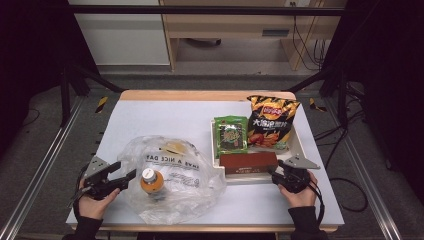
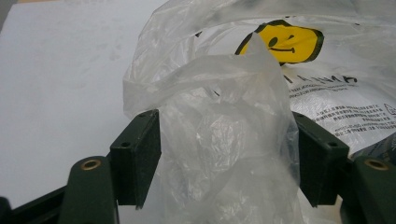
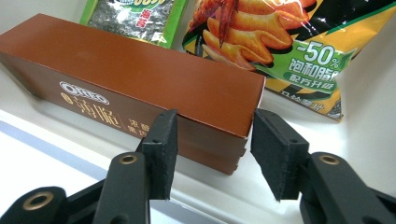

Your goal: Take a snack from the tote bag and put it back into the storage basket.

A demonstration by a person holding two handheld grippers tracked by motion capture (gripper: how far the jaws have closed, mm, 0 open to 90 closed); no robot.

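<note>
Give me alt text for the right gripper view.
The right gripper stands with its two black jaws open at the near end of a long brown cookie box, which lies in a white tray. Behind the box lie a green snack packet and a yellow-and-black chip bag.

Your left tool (image 2: pixel 224 172) has black jaws around a clear plastic bag (image 2: pixel 224 140) with a yellow smiley face and dark print. Your right tool (image 3: pixel 212 154) faces a red-brown box (image 3: pixel 140 79) with white lettering — behind it a green packet (image 3: pixel 135 16) and a black-and-yellow chip bag (image 3: pixel 280 42). The surface (image 1: pixel 165 120) is white.
</note>
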